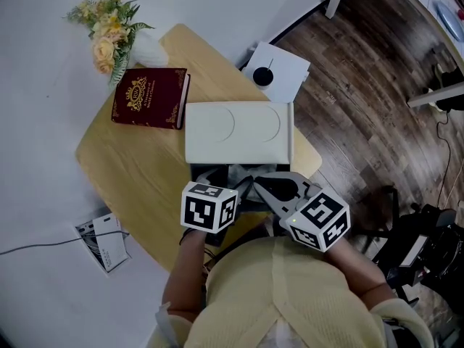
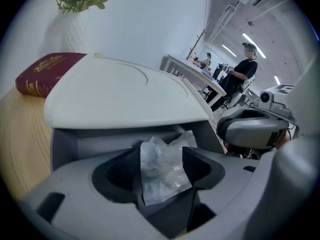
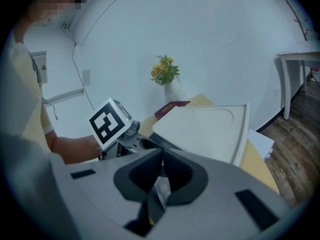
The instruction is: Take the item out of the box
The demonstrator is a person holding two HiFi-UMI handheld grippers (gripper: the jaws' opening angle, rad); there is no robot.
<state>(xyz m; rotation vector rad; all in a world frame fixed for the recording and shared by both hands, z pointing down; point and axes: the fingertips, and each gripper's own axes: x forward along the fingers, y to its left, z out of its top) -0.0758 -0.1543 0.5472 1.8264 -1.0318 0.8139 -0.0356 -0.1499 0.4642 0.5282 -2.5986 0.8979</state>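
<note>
**Plastic bag between both tongs at the open box**

In the head view I see the white box (image 1: 239,133) on the wooden table (image 1: 123,172). A dark red book (image 1: 150,98) lies just beside its far left corner, and yellow flowers (image 1: 107,27) stand beyond the book. My left gripper (image 1: 214,174) and right gripper (image 1: 254,185) point into the dark open side of the box, near to me, with their tips close together. The item itself I cannot make out well from here.

In the left gripper view the jaws stand wide apart. A crumpled clear plastic bag (image 2: 162,169) stands upright between them, but the pads do not squeeze it. Behind the bag is the grey inside of the box, under the raised white lid (image 2: 125,94).

In the right gripper view the jaws are closed, tip against tip, and a thin part of the bag (image 3: 162,189) is pinched between them. The marker cube (image 3: 110,121) of the left gripper is near, on the left.
</note>
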